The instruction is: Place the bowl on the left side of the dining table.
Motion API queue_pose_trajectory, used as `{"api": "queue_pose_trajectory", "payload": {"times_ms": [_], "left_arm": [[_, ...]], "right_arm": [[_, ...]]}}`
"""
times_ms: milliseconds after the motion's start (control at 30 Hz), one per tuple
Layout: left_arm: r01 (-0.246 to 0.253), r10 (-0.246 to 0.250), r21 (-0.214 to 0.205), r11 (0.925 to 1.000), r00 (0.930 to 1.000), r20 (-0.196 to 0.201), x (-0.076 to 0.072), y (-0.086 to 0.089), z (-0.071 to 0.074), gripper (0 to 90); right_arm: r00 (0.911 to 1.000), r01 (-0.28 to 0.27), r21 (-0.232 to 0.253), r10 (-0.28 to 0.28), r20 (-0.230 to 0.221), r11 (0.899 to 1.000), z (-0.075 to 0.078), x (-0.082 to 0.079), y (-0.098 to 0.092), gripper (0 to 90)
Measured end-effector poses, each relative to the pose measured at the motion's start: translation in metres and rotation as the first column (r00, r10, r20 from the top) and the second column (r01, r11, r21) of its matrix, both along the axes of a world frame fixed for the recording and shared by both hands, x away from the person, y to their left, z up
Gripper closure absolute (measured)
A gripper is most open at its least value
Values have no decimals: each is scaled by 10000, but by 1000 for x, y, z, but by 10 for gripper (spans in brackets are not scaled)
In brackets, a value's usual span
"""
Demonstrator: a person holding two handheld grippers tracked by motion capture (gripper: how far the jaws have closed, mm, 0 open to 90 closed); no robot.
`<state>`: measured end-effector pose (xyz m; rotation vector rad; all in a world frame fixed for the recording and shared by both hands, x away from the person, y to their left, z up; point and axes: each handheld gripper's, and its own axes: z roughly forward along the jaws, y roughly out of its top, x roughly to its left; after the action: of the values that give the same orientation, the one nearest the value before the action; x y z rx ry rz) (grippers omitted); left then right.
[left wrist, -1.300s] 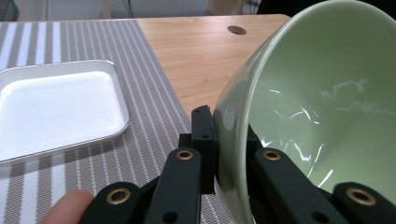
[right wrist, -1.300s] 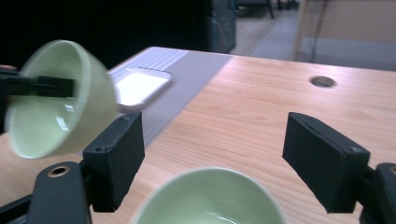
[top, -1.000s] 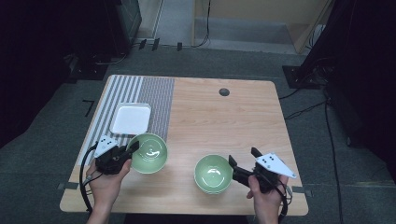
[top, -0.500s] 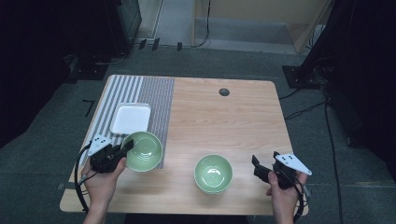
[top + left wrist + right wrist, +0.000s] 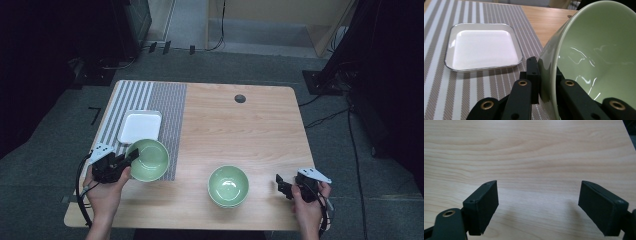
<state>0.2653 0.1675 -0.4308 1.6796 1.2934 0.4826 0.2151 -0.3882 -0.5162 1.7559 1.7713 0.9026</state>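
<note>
Light wooden tabletop [image 5: 235,135] carries a grey-and-white striped woven placemat [image 5: 145,107] along its left edge. On the mat, a white square shallow plate [image 5: 140,126] sits mid-left. Pale green glazed bowl [image 5: 148,160] is at the mat's near end, by the near-left corner; compared with a second ago it sits slightly farther toward the plate. The left gripper [image 5: 131,157] is clamped on its rim, wall pinched between the jaws, and in the left gripper view the bowl [image 5: 596,55] looks tipped, so probably lifted and being carried. Second matching pale green bowl [image 5: 228,185] rests free near the middle of the near edge. Right gripper [image 5: 283,184] has pulled back from that bowl toward the near-right corner, jaws wide apart with nothing between them. Likely meaning: that bowl is released, and the left bowl is the piece in play.
</note>
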Motion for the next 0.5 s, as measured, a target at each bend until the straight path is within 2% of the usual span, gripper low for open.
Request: {"api": "queue_pose_trajectory", "payload": {"times_ms": [67,100,167,500], "left_arm": [[-60,60,45,10000,10000,-12,2,3,1,845],[-95,95,70,9999,10000,-5,2,5,1,845],[-158,158,65,9999,9999,11,4,8,2,845],[-434,434,-43,9990,9991,30,16,20,7,845]], "right_arm": [[9999,74,-155,-76,-122,9999,-6,1,-3,160],[9999,130,-353,-130,-8,9993,-7,0,-3,160],[9998,181,-831,-187,-64,9964,-8,0,-3,159],[9999,122,-828,-130,-87,9965,-9,0,-3,145]]}}
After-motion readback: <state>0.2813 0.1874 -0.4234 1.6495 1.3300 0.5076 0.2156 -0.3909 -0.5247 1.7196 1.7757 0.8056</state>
